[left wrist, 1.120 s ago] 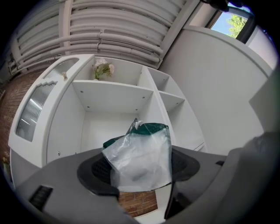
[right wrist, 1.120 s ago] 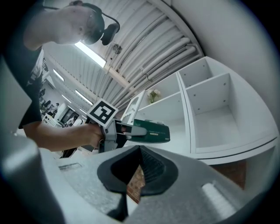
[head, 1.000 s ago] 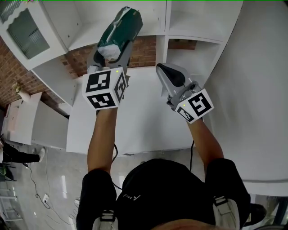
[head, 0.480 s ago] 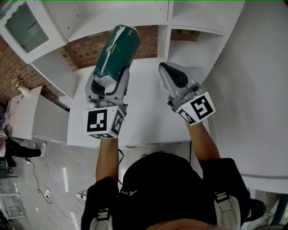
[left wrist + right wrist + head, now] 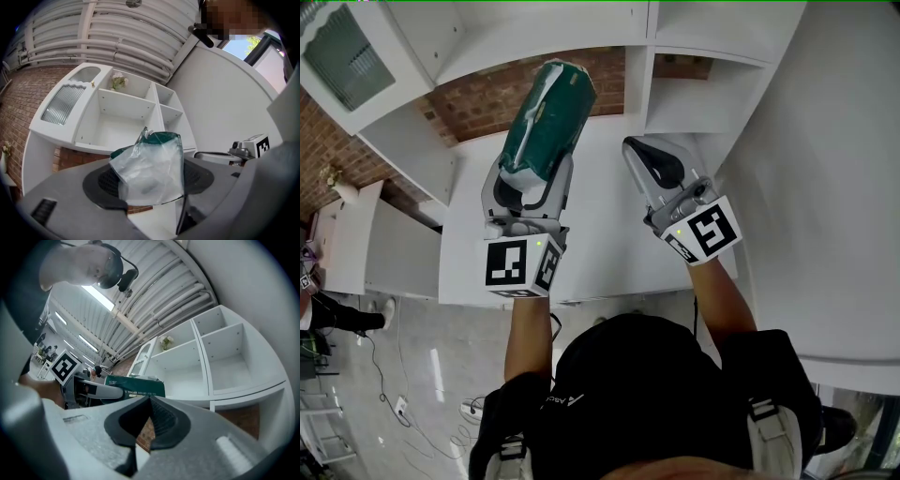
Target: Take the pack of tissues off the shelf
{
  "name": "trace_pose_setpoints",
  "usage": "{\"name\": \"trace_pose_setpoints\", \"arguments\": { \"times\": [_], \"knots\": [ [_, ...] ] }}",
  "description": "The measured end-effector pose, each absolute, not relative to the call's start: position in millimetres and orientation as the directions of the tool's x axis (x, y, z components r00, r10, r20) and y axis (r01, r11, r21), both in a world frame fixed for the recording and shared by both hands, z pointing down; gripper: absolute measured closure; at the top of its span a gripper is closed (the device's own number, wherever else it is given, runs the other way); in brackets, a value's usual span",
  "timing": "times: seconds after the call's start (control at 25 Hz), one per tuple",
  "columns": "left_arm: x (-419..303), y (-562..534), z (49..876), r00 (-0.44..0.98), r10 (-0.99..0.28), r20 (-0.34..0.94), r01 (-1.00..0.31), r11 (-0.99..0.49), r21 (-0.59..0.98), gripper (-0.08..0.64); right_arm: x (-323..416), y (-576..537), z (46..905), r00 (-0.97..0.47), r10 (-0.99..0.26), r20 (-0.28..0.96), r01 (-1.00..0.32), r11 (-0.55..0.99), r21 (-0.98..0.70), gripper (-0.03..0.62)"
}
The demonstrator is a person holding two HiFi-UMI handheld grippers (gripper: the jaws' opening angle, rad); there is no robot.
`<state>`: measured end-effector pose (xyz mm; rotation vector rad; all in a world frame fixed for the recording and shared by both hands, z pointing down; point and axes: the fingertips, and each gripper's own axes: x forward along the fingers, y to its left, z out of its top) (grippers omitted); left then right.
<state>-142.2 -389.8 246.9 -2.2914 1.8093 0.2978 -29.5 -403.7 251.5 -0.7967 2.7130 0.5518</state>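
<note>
The pack of tissues (image 5: 547, 114) is a long dark green packet with a clear plastic end. My left gripper (image 5: 531, 180) is shut on its near end and holds it out over the white counter (image 5: 600, 258), away from the shelf unit (image 5: 698, 98). In the left gripper view the clear end of the pack (image 5: 150, 171) fills the gap between the jaws. My right gripper (image 5: 649, 161) hangs to the right of the pack, shut with nothing in it. In the right gripper view the pads (image 5: 161, 420) meet, and the pack (image 5: 137, 386) shows to the left beyond them.
The white shelf unit (image 5: 123, 112) has open compartments, with a small plant (image 5: 117, 82) in an upper one. Brick wall (image 5: 487, 98) shows below the shelves. A white curved wall (image 5: 825, 187) stands on the right. A lower white cabinet (image 5: 366, 253) is at the left.
The left gripper has drawn the pack down and back toward the person, away from the shelf. The right gripper has shifted only slightly.
</note>
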Motion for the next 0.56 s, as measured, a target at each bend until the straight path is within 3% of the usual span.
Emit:
{"name": "trace_pose_setpoints", "arguments": {
  "times": [0.56],
  "knots": [
    [-144.2, -391.1, 243.0, 0.237, -0.926, -0.295, -0.971, -0.236, -0.039, 0.245, -32.7, -408.3, 251.6, -0.816, -0.459, -0.351, -0.56, 0.78, 0.28, 0.592]
  ]
}}
